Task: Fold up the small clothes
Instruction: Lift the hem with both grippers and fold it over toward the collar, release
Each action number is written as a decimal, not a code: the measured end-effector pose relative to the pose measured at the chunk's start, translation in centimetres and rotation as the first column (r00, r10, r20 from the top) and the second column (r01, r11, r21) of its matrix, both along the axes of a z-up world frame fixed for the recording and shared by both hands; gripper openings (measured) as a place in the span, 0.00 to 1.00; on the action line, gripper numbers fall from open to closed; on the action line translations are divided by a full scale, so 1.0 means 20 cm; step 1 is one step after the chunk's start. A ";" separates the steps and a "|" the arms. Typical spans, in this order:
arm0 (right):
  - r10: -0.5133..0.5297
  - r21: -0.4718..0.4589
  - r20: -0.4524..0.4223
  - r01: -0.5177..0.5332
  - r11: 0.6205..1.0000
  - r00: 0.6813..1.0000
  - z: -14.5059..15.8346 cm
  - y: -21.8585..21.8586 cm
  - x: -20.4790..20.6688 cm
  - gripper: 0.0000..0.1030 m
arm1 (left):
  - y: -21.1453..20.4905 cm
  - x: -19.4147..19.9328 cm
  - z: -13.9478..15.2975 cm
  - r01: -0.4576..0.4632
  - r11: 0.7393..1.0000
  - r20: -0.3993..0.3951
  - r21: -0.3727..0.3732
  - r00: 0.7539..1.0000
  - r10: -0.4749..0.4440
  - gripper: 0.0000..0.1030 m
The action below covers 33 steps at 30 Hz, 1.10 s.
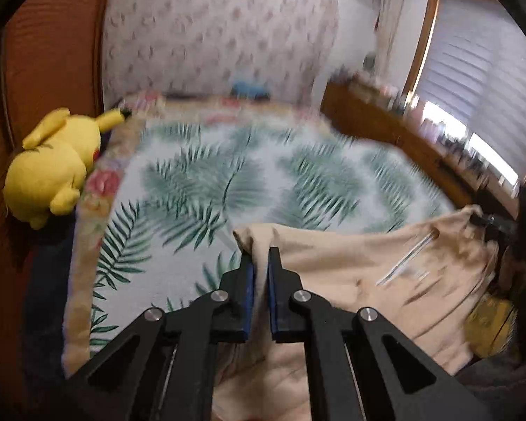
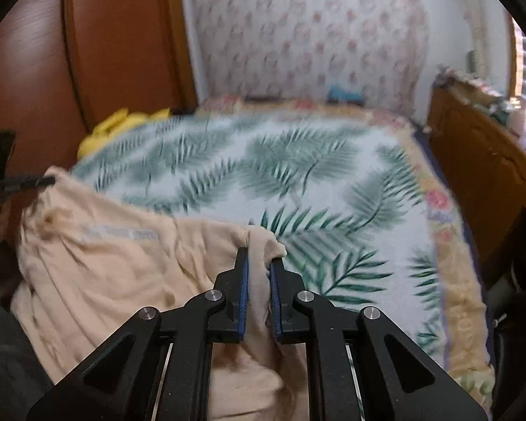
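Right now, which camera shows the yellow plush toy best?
The left wrist view. There the yellow plush toy lies in full sight beside the leaf-print blanket, ears and body clear. In the right wrist view only a blurred yellow sliver peeks over the blanket's edge.

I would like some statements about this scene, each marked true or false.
1. The left gripper is shut on the beige garment. True.
2. The right gripper is open, holding nothing. False: it is shut on the same garment.
3. The bed cover has a green leaf print. True.
4. The plush toy is blue. False: it is yellow.
5. The garment lies folded flat. False: it is held up between both grippers.
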State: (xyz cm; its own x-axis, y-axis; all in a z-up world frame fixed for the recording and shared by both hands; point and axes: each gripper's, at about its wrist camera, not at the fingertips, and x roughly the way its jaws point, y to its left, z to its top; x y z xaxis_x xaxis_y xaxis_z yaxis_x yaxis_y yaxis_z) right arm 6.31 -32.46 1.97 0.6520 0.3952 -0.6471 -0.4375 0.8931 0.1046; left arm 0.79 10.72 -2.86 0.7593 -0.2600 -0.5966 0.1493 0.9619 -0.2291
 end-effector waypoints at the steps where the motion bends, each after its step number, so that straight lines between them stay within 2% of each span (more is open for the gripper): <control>1: -0.010 0.033 0.022 0.009 0.999 1.000 0.05 -0.01 -0.03 0.07 | 0.01 -0.04 0.05 -0.008 1.000 0.031 -0.002 0.999 0.008 0.04; 8: -0.033 0.135 0.204 0.005 0.991 0.978 0.47 -0.05 -0.32 0.07 | 0.01 -0.31 0.44 0.031 0.995 0.207 -0.093 0.978 -0.012 0.04; 12: -0.031 0.168 0.281 -0.017 0.986 0.959 0.72 -0.07 -0.47 0.07 | 0.02 -0.47 0.69 0.042 0.995 0.299 -0.086 0.954 -0.014 0.04; 17: -0.017 0.176 0.359 -0.050 0.983 0.933 1.04 -0.11 -0.60 0.07 | 0.04 -0.55 0.96 0.052 0.996 0.393 -0.072 0.919 -0.019 0.04; 20: -0.007 0.179 0.420 -0.075 0.981 0.908 1.25 -0.12 -0.68 0.07 | 0.03 -0.57 1.11 0.069 0.996 0.450 -0.048 0.892 -0.040 0.04; 26: 0.028 0.112 0.559 -0.109 0.988 0.829 1.69 -0.08 -0.78 0.07 | 0.03 -0.59 1.43 0.064 0.998 0.565 0.007 0.823 -0.057 0.04; 29: 0.033 0.083 0.610 -0.105 0.991 0.792 1.88 -0.07 -0.81 0.07 | 0.06 -0.61 1.56 0.053 0.999 0.613 0.008 0.788 -0.047 0.04; 33: 0.021 0.078 0.647 -0.093 0.993 0.762 2.09 -0.09 -0.81 0.07 | 0.13 -0.63 1.70 0.033 0.999 0.660 0.005 0.751 -0.029 0.04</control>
